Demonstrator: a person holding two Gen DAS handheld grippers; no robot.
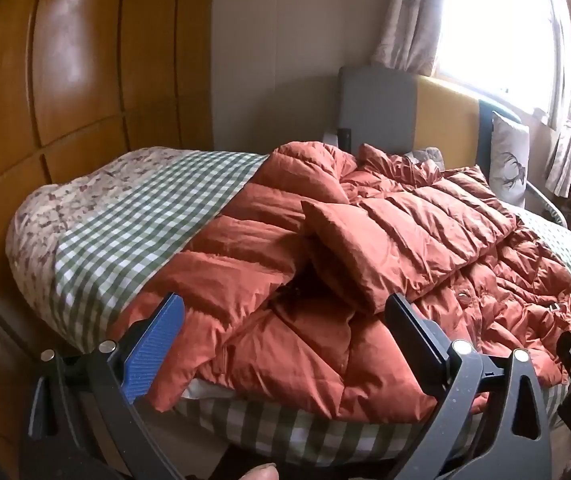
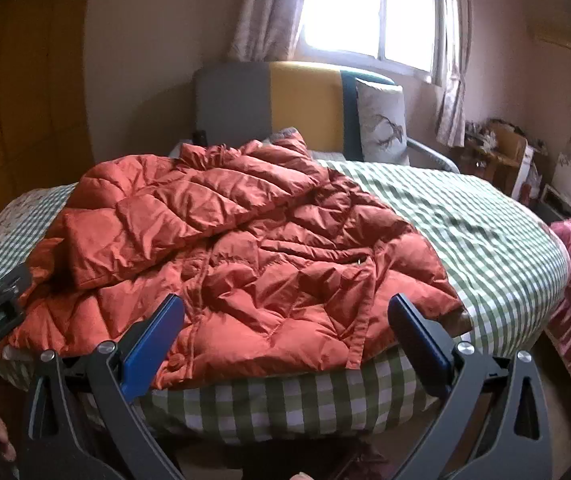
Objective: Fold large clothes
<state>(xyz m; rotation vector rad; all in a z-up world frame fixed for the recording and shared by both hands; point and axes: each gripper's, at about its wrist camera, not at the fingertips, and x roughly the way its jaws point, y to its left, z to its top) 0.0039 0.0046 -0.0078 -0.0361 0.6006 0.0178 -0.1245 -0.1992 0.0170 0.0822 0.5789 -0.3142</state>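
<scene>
Now the coat (image 1: 325, 264) lies spread on the bed (image 1: 125, 232), hem at the near edge, collar toward the headboard (image 2: 301, 100), so its long axis runs away from both grippers. One sleeve (image 1: 397, 240) is laid across the front. Left gripper (image 1: 285, 344) hovers at the hem's left part, fingers wide apart, holding nothing. Right gripper (image 2: 285, 340) hovers at the hem's right corner, fingers also apart and empty. Each sits just before its own hem corner; likely next is a grab there, then a fold toward the collar.
</scene>
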